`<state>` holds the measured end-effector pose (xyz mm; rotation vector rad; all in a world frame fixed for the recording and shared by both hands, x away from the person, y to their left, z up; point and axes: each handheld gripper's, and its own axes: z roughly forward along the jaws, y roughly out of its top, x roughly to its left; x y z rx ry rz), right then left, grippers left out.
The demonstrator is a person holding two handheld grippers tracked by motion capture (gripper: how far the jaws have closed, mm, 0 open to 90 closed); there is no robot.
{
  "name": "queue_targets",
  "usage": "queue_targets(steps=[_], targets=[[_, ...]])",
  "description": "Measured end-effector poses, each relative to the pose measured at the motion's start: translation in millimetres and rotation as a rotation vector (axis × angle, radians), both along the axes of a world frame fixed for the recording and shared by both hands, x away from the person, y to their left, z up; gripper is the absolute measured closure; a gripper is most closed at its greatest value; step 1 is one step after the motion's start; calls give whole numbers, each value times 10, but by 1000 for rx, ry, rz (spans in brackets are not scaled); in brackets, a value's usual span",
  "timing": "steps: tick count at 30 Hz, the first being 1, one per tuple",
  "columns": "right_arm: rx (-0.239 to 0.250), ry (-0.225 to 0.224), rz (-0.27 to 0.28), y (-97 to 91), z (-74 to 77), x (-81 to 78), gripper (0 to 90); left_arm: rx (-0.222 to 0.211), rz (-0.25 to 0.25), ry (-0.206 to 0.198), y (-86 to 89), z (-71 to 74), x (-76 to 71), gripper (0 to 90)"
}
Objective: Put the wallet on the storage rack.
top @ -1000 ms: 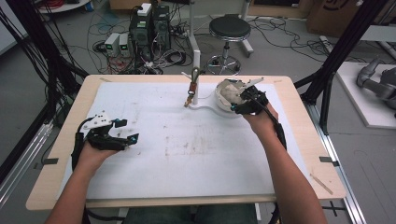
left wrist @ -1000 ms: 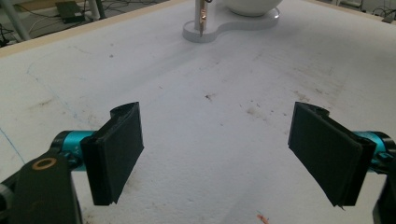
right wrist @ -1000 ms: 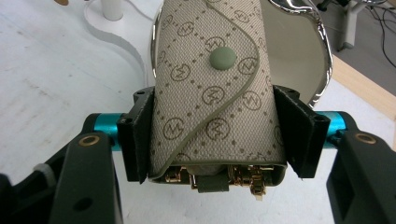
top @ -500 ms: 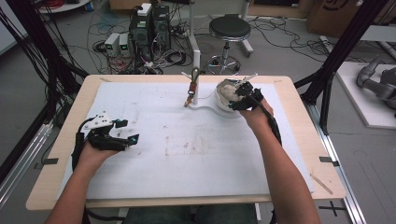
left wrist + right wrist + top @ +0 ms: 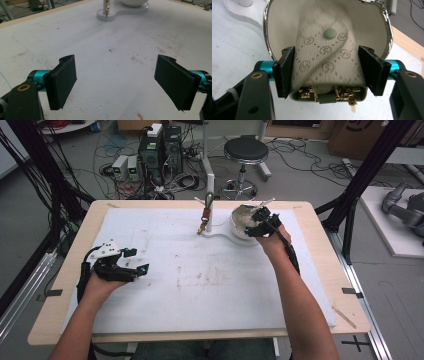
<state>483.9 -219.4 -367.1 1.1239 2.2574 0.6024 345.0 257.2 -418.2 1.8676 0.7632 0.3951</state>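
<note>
Looks like a robotics or research lab to me: black frame struts [image 5: 45, 185] around the wooden table [image 5: 320, 265], computer towers [image 5: 160, 150] sitting on a bare grey floor in a mess of cables [image 5: 185, 180], a stool [image 5: 245, 152], and a grey robot arm [image 5: 402, 210] lying off to the side.

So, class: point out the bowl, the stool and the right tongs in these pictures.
bowl [image 5: 372, 22]: right gripper view, inner wall below the shiny rim.
stool [image 5: 245, 149]: high view, middle of the round seat.
right tongs [image 5: 327, 72]: right gripper view, midway between the fingertips.
</note>
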Motion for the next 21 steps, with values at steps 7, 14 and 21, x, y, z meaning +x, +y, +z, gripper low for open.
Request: queue_targets(steps=[7, 14, 21], targets=[[4, -30, 27, -1, 64, -68, 237, 3, -3, 3, -5, -6, 7, 179], [62, -79, 39, -54, 199, -255, 219, -4, -5, 1, -3, 1, 4, 179], [83, -92, 32, -128, 225, -504, 212, -9, -5, 0, -2, 6, 3, 179]])
